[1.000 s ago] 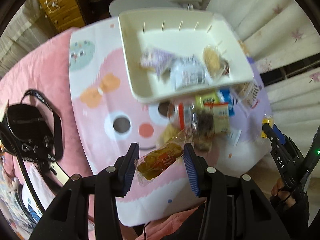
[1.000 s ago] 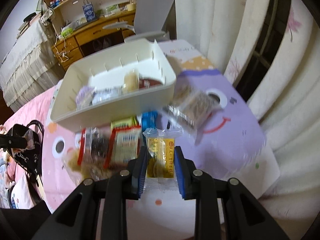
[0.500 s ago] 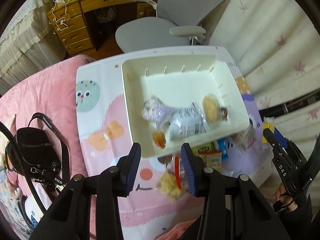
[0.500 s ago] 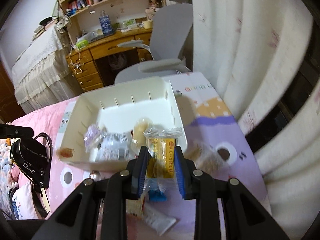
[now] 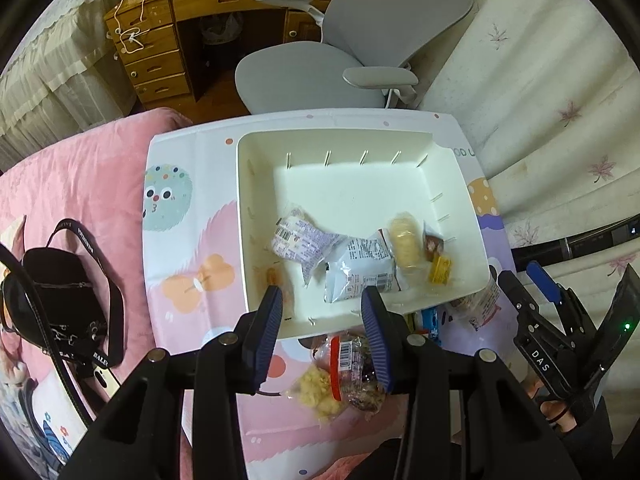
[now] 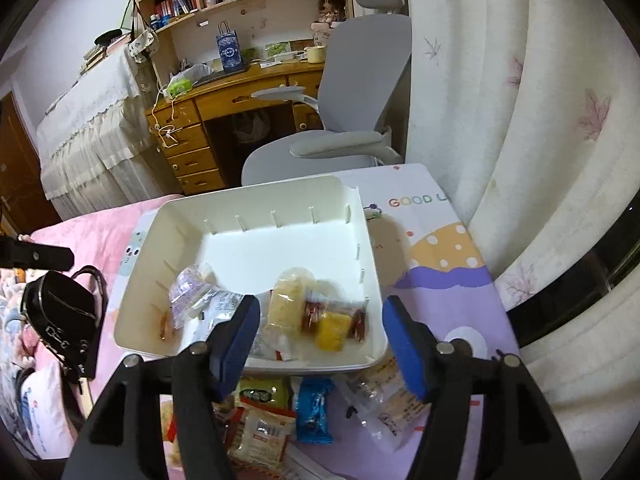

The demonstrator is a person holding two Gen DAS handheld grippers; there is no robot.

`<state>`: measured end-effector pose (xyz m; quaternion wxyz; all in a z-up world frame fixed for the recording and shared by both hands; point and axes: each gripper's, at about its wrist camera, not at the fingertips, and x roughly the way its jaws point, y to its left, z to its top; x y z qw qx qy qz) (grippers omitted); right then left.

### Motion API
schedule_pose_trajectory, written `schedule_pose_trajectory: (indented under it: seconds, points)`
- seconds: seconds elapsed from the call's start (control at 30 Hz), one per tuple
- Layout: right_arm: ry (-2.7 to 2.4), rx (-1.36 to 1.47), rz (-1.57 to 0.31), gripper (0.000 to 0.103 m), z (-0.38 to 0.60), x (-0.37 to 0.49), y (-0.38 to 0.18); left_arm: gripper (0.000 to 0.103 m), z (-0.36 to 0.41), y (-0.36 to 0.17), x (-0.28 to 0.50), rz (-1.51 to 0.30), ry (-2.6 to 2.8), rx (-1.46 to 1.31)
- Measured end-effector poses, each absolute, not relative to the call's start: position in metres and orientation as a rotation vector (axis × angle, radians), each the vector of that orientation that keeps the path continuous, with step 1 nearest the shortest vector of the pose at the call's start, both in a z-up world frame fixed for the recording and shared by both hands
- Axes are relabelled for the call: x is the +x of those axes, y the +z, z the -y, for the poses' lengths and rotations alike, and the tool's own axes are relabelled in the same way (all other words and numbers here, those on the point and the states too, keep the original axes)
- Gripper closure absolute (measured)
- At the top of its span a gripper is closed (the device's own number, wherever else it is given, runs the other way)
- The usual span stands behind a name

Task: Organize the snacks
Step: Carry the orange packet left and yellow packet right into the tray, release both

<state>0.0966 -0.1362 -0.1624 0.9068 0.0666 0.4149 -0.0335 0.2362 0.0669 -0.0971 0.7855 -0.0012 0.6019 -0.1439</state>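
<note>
A white tray (image 5: pixel 336 136) (image 6: pixel 248 192) sits on the cartoon mat and holds several wrapped snacks. Among them are a yellow packet (image 6: pixel 330 328) (image 5: pixel 440 270) near its front right corner and an orange-brown snack (image 5: pixel 274 276) by its left wall. My left gripper (image 5: pixel 322 332) hovers over the tray's near rim, open, with nothing between its fingers. My right gripper (image 6: pixel 320 344) (image 5: pixel 524 280) hangs above the yellow packet; its jaws are opening and nothing is between them. More packets lie on the mat in front of the tray, including a blue one (image 6: pixel 314 412) and a dark one with a red label (image 5: pixel 352 364).
A black bag (image 5: pixel 60 292) lies on the pink blanket to the left. A grey office chair (image 5: pixel 360 52) and a wooden desk (image 6: pixel 224 108) stand beyond the mat's far edge. A pale curtain (image 6: pixel 500 120) hangs close on the right.
The left gripper let go of the orange-brown snack, which now lies in the tray. The right gripper carried the yellow packet over the tray, spread its jaws and dropped it in.
</note>
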Motion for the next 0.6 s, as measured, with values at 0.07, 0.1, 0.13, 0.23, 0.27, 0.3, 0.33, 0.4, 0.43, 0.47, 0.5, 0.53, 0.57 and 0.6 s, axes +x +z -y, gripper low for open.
schedule_pose_trajectory:
  seconds: [0.07,0.1,0.13,0.23,0.27,0.3,0.33,0.4,0.43,0.47,0.5,0.53,0.57,0.6]
  points:
    - [-0.071,0.136,-0.867,0.039,0.136,0.097,-0.164,0.063,-0.068,-0.098,0.234,-1.303,-0.306,-0.004]
    - [-0.070,0.137,-0.871,0.039,0.136,0.096,-0.164,0.063,-0.069,-0.098,0.232,-1.304,-0.304,-0.006]
    - [-0.070,0.142,-0.874,0.039,0.137,0.095,-0.165,0.063,-0.070,-0.098,0.229,-1.305,-0.304,-0.009]
    - [-0.069,0.168,-0.879,0.038,0.139,0.090,-0.165,0.063,-0.072,-0.097,0.221,-1.305,-0.309,-0.013]
    - [-0.071,0.177,-0.882,0.038,0.139,0.088,-0.165,0.063,-0.073,-0.097,0.218,-1.305,-0.312,-0.014]
    - [-0.072,0.182,-0.884,0.038,0.138,0.086,-0.165,0.063,-0.074,-0.097,0.216,-1.305,-0.313,-0.015]
    - [-0.074,0.187,-0.887,0.038,0.138,0.084,-0.164,0.063,-0.075,-0.097,0.211,-1.305,-0.316,-0.014]
    - [-0.078,0.192,-0.889,0.038,0.137,0.078,-0.164,0.063,-0.077,-0.097,0.205,-1.303,-0.324,-0.013]
    - [-0.081,0.194,-0.888,0.038,0.136,0.075,-0.163,0.063,-0.079,-0.097,0.200,-1.302,-0.329,-0.013]
    - [-0.084,0.196,-0.886,0.038,0.136,0.071,-0.162,0.063,-0.080,-0.098,0.195,-1.301,-0.333,-0.013]
    - [-0.087,0.198,-0.886,0.038,0.135,0.067,-0.162,0.063,-0.082,-0.098,0.192,-1.301,-0.335,-0.015]
    - [-0.090,0.201,-0.889,0.038,0.134,0.063,-0.163,0.063,-0.084,-0.099,0.187,-1.300,-0.337,-0.018]
    - [-0.091,0.205,-0.894,0.038,0.133,0.058,-0.164,0.063,-0.086,-0.100,0.181,-1.302,-0.340,-0.022]
    - [-0.091,0.210,-0.902,0.038,0.132,0.054,-0.165,0.063,-0.088,-0.101,0.178,-1.303,-0.341,-0.026]
